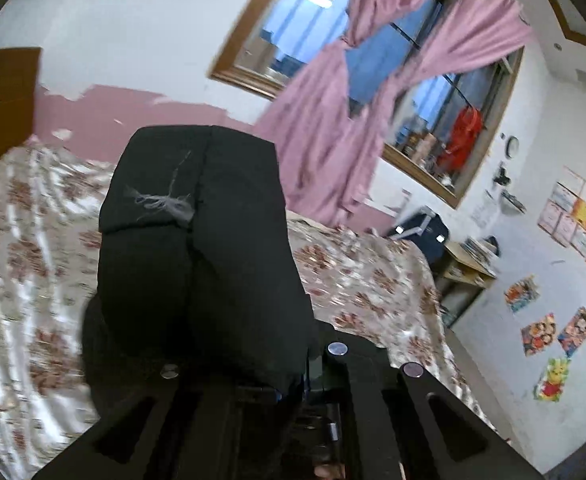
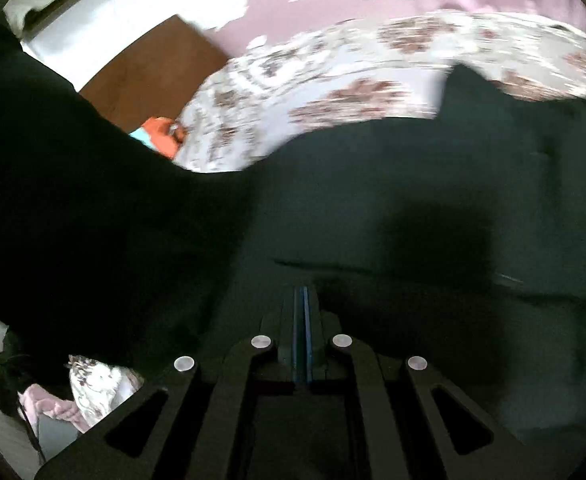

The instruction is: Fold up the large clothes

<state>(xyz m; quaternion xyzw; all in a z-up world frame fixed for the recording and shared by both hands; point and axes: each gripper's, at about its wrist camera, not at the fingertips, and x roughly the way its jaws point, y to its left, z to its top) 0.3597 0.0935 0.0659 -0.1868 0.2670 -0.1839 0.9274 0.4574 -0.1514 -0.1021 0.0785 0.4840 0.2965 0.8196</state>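
Note:
A large black garment hangs over my left gripper, which is shut on its fabric and holds it up above the bed; frayed white threads show on the cloth. The fingers are mostly hidden by the cloth. In the right wrist view the same black garment fills most of the frame. My right gripper is shut, blue pads together, with the tips pressed into the black fabric.
A bed with a floral sheet lies below, also in the right wrist view. Pink curtains and a window are behind. A desk stands at the right wall. A wooden headboard and an orange item sit at the left.

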